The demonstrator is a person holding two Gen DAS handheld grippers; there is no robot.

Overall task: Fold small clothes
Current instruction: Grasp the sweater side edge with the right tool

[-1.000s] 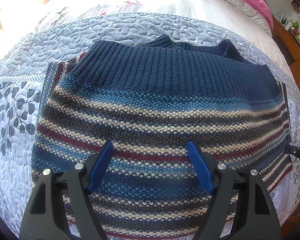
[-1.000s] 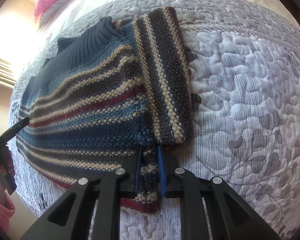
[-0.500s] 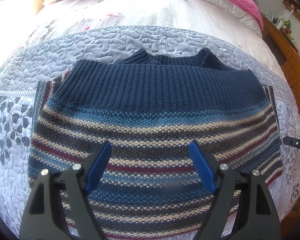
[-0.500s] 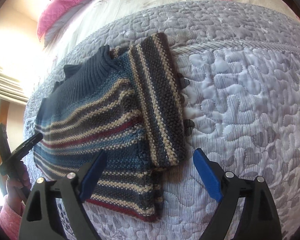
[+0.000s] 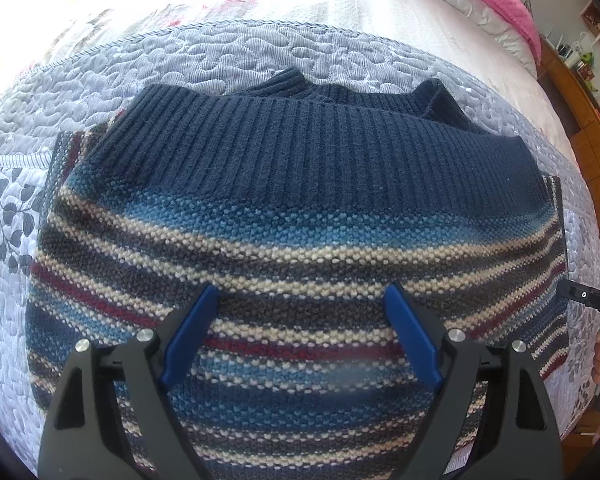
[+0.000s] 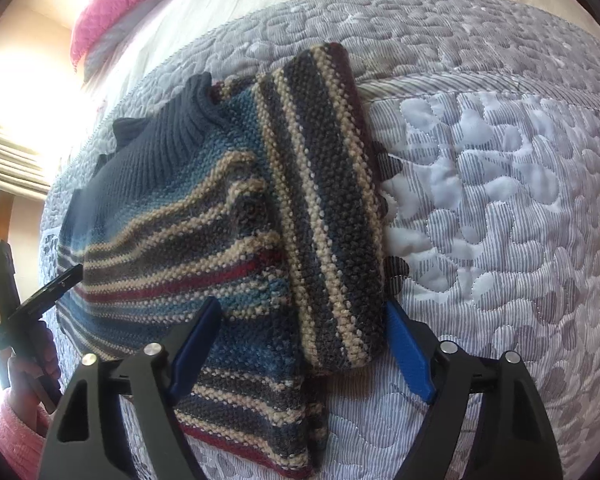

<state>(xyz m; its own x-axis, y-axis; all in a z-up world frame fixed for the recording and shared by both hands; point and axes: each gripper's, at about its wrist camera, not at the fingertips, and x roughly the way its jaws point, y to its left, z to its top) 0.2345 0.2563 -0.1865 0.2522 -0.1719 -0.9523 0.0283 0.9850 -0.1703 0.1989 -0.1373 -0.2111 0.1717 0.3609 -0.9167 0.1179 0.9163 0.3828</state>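
The striped sweater [image 5: 300, 240] is lying on the bed [image 6: 500, 200] with 1 sleeve [image 6: 328, 216] folded in; both grippers, left [image 5: 300, 336] and right [image 6: 304, 344], are hovering released, with further folds remaining.

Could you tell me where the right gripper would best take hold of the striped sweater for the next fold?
Probably the near hem corner of the striped sweater, below the folded-in sleeve. There the layered edge lies free on the quilt, so the right gripper, jaws already open, could slide in from the near side.

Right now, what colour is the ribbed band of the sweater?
Plain dark navy blue ribbed band; the left wrist view shows it best.
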